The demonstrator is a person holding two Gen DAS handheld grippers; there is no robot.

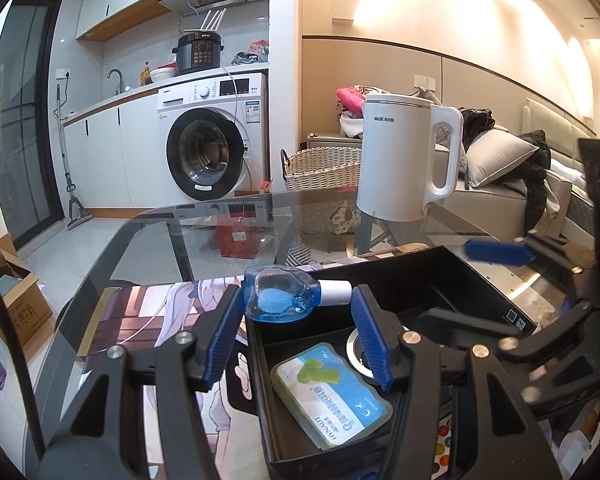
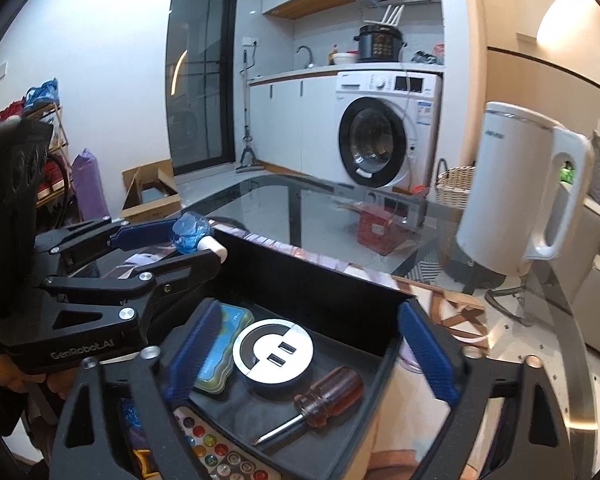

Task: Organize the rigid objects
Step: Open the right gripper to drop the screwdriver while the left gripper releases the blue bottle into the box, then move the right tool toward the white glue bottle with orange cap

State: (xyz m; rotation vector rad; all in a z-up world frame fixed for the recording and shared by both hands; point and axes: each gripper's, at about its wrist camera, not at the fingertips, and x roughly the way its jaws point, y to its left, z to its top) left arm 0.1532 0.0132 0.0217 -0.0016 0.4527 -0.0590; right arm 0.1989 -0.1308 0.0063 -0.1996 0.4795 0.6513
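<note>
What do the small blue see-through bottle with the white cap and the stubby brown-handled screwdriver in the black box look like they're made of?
The small blue bottle: likely clear tinted plastic, glossy; the table shows through it, and its white cap looks matte and opaque. The stubby screwdriver: the handle looks like translucent amber-brown plastic with shiny highlights, while the shaft is bright grey, probably steel.

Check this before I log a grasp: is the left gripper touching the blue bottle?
Touching. The left wrist view shows the blue bottle lifted above the black box, wedged between the left gripper pads.
</note>
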